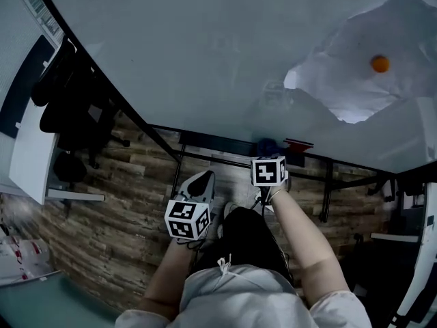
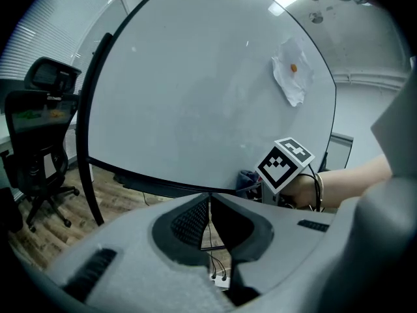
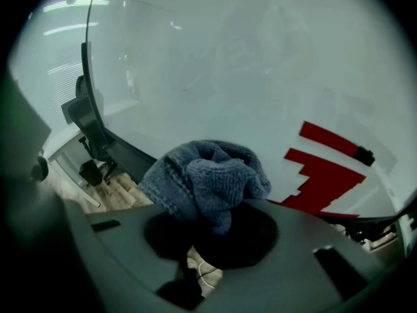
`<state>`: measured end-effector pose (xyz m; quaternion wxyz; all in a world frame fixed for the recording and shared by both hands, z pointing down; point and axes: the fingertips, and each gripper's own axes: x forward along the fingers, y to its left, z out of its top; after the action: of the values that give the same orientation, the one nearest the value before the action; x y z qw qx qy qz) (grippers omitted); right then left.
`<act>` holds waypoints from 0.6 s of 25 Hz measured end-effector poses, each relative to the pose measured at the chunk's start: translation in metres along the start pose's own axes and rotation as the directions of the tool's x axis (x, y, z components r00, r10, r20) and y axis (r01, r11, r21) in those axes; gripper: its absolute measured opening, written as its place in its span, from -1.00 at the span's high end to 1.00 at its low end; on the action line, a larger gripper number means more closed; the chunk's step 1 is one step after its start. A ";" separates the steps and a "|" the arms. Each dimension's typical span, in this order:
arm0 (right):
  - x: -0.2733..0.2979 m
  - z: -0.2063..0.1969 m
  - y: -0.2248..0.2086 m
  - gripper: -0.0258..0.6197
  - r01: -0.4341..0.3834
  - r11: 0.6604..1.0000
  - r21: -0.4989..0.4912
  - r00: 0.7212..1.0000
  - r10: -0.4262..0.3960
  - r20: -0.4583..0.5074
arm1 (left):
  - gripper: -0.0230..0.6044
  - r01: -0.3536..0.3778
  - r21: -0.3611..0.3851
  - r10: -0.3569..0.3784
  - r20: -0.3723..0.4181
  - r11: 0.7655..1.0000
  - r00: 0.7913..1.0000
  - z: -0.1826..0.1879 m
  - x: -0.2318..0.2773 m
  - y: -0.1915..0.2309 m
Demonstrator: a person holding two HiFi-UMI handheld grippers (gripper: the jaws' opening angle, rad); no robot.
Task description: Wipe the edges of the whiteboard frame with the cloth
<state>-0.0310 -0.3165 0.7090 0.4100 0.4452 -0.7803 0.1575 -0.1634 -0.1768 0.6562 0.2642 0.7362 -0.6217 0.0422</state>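
— Where's the cloth?
— It's a grey-blue knit cloth [image 3: 207,178], bunched into a wad and clamped in the right tool [image 3: 218,237]. Loose folds spill out ahead of the jaws
— And the other hand?
— The left tool [image 2: 208,204] is clenched on nothing, with its pads pressed together. It hangs at about 7 o'clock of the right one, further from the board
— Which way is the frame from the cloth?
— Dead ahead, at 12 o'clock. In the head view the wad sits right at the bottom edge of the whiteboard frame [image 1: 218,140]. I can't tell whether it's touching or just short
— How does that edge run?
— Crosswise to the tool, roughly 9 to 3 o'clock. The frame's left upright stands off toward 10
— So the right hand wipes?
— I'd judge so: it's the nearer one and it holds the cloth. It should press forward, then slide sideways along the edge
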 end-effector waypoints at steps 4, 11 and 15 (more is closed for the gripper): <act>0.007 0.010 0.002 0.68 0.021 0.999 0.046 1.000 -0.022 0.021 | 0.85 -0.026 -0.017 0.026 0.020 1.000 0.999 0.004 -0.009 0.019; 0.013 0.014 0.036 0.68 0.009 0.989 0.144 0.998 -0.017 0.058 | 0.85 -0.050 -0.021 0.051 0.022 0.998 0.998 0.006 -0.018 0.054; 0.022 0.034 0.075 0.68 -0.031 0.992 0.120 0.996 0.021 0.084 | 0.85 -0.051 0.014 0.051 0.013 0.999 0.999 0.014 -0.021 0.077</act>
<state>-0.1152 -0.3080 0.7144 0.3476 0.4651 -0.7913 0.1916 -0.2443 -0.1705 0.6619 0.2539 0.7221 -0.6417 0.0490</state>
